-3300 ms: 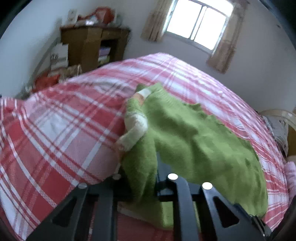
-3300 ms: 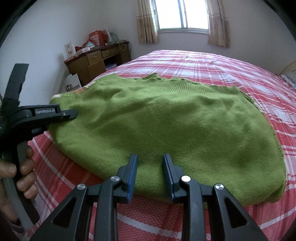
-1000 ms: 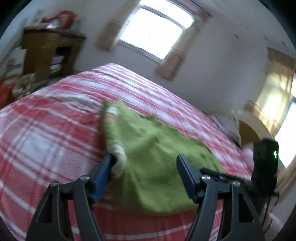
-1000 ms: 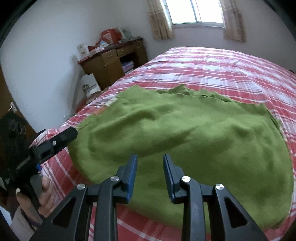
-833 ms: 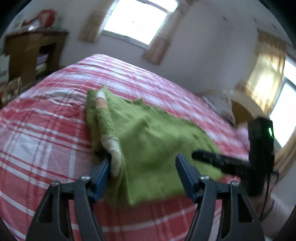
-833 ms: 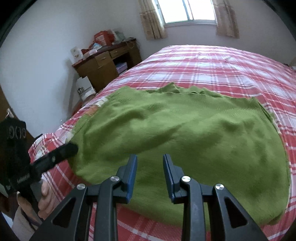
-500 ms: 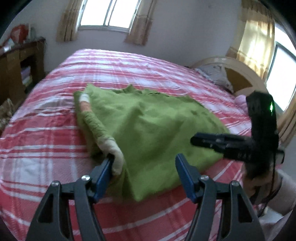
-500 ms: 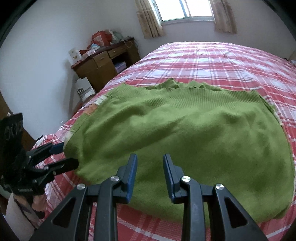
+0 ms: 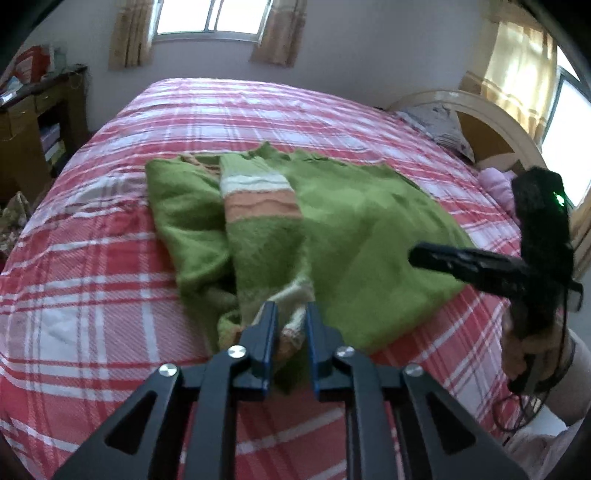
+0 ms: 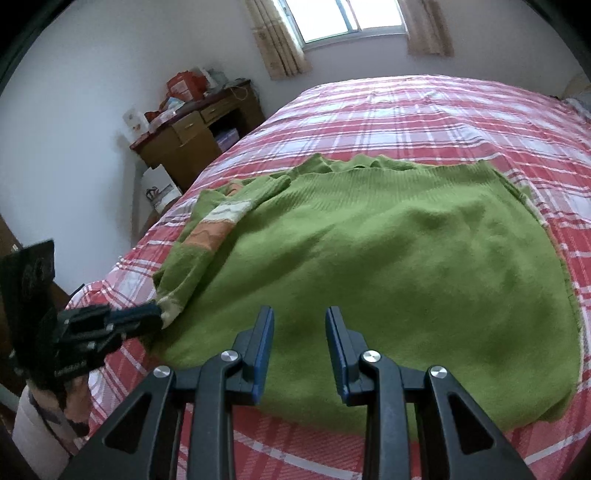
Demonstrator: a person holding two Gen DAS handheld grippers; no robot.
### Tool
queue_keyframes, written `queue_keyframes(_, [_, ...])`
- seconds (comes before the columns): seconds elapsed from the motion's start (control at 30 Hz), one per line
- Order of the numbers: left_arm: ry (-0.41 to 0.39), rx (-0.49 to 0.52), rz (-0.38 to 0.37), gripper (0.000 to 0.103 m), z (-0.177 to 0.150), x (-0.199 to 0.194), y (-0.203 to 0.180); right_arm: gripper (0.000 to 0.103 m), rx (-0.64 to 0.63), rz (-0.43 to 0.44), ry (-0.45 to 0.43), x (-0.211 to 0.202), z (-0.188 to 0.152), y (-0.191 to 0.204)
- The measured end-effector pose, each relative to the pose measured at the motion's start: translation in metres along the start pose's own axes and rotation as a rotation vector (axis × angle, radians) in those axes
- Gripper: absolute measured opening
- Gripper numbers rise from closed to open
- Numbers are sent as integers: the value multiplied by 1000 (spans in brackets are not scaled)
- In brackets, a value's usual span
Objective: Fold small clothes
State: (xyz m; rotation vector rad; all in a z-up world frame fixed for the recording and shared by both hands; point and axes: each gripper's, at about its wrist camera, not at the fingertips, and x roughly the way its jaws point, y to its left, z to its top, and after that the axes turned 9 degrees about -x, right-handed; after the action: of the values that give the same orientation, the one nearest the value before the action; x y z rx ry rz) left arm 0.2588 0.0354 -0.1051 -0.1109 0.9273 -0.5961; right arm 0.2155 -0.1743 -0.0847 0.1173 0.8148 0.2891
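**Left gripper pinches the sweater cuff; right gripper waits above the hem**

Left wrist view: your left gripper (image 9: 289,321) has just been closing, and its blue pads now press on the striped cuff (image 9: 291,314) of the green sweater (image 9: 354,229). The sleeve (image 9: 264,236) runs away from the jaws up the sweater's left side, showing a white band and an orange band before it meets the shoulder. The sweater lies spread on the red plaid bed (image 9: 110,266), its neckline towards the far window (image 9: 212,16). A loose green fold bulges just left of the sleeve. On the right of this view, your right gripper (image 9: 417,255) points in over the sweater's near edge, with your right hand (image 9: 532,343) wrapped around its handle. A curved headboard (image 9: 491,114) and a pillow (image 9: 436,125) sit at the far right of the bed.

Right wrist view: your right gripper (image 10: 300,343) holds its jaws partly apart, with nothing between the pads; the sweater's body (image 10: 388,280) lies below and beyond them. You cannot tell whether the fingertips touch the knit. At the lower left, your left gripper (image 10: 157,310) clamps the pale cuff (image 10: 170,308) at the sweater's corner, and the sleeve (image 10: 207,236) slopes up from there, lying along the sweater's edge. A wooden desk (image 10: 195,129) piled with clutter stands against the wall beyond the bed (image 10: 424,118).
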Motion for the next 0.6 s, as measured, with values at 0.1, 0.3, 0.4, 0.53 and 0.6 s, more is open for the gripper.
queue_keyframes(0.1, [2, -13, -25, 27, 0, 4, 1, 30, -14, 21, -5, -1, 1, 7])
queue_keyframes(0.3, [67, 6, -49, 15, -16, 3, -4, 30, -39, 44, -9, -2, 4, 15])
queue_keyframes(0.4, [28, -27, -65, 15, -25, -22, 4, 30, -48, 93, -11, 0, 6, 20])
queue_keyframes(0.53, [-76, -149, -19, 34, -45, -62, 26, 30, -102, 182, -42, 3, 21, 49])
queue_keyframes(0.6, [-129, -228, 44, 48, -57, -79, 41, 30, -132, 233, -45, 7, 28, 68])
